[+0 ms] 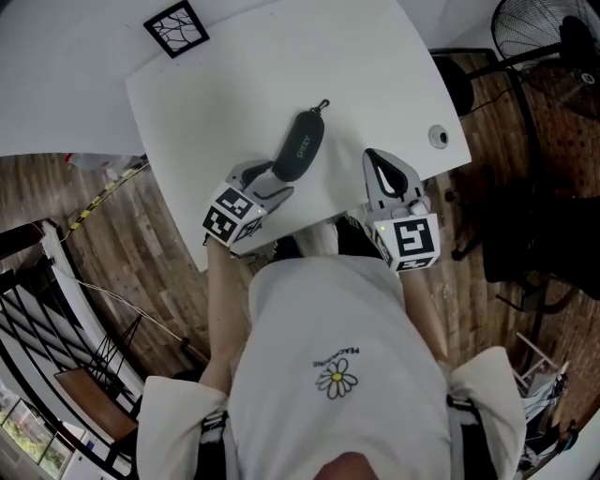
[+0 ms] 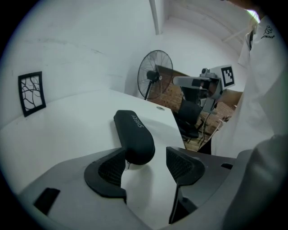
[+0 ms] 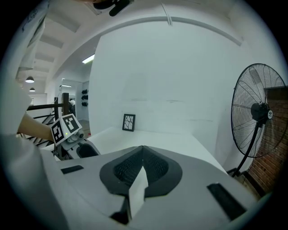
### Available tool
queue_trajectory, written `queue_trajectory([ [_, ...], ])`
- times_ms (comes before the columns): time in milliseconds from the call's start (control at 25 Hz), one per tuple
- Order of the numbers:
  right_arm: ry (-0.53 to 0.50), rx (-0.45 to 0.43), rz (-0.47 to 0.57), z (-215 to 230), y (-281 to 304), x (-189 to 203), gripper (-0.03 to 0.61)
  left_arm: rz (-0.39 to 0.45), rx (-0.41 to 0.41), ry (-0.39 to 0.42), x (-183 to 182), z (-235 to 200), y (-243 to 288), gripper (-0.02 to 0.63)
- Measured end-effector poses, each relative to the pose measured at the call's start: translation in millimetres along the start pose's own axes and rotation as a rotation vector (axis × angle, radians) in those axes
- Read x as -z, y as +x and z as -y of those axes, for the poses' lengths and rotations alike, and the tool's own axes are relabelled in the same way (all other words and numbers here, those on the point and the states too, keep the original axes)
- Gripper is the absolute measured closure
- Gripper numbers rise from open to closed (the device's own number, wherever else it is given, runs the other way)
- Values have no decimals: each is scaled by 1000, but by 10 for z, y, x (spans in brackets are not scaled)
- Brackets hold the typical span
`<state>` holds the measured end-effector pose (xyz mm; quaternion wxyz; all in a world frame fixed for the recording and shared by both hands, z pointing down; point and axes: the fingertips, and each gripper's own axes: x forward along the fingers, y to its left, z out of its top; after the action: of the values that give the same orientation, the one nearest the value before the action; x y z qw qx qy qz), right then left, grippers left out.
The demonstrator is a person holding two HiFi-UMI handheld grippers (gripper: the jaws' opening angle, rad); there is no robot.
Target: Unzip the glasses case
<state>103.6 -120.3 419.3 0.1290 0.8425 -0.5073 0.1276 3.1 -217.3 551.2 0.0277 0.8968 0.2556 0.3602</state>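
Nearest the lens: white shirt with a small daisy print, filling the lower half of the head view.

Next out: two marker cubes, one on the left and one on the right, both just past the shirt at the near edge of the table.

Left gripper: spread wide, pinching nothing. Set low over the table, angled toward the far right.

Glasses case: dark, elongated, rounded at both ends, lying flat on the white table near its middle. Zipped closed as far as visible. Long axis running away from the left gripper, pale lettering on top. Near end reaching in between the spread pads, close against the pad at the left of the left gripper view; contact there not determinable. Clear gap to the other pad. Small pull tab at the far end.

Right gripper: pressed together, tips meeting, nothing between. Held over the table's near right part, well apart from the case.

Also present: black-framed square picture at the table's far left; round grommet near the right edge; standing fan on the wooden floor beyond.
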Motion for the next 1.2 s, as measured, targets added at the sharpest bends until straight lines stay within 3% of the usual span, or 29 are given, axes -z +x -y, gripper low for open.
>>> queue_trajectory([
  [240,5,10,-5,-27,-27,40,575,-5,91,-27,-9,226,92,334],
  [680,19,79,-17,210,-187,158,575,-8,270,130,-311,821,674,336],
  [840,36,125,-38,363,-284,242,575,28,288,179,-509,900,933,334],
  [1040,70,140,-95,396,-327,434,575,98,265,173,-804,886,872,338],
  [1120,75,111,-128,326,-271,574,575,168,219,114,-1005,732,682,406],
  [1200,86,76,-167,244,-199,724,575,236,108,75,-1241,437,501,570],
])
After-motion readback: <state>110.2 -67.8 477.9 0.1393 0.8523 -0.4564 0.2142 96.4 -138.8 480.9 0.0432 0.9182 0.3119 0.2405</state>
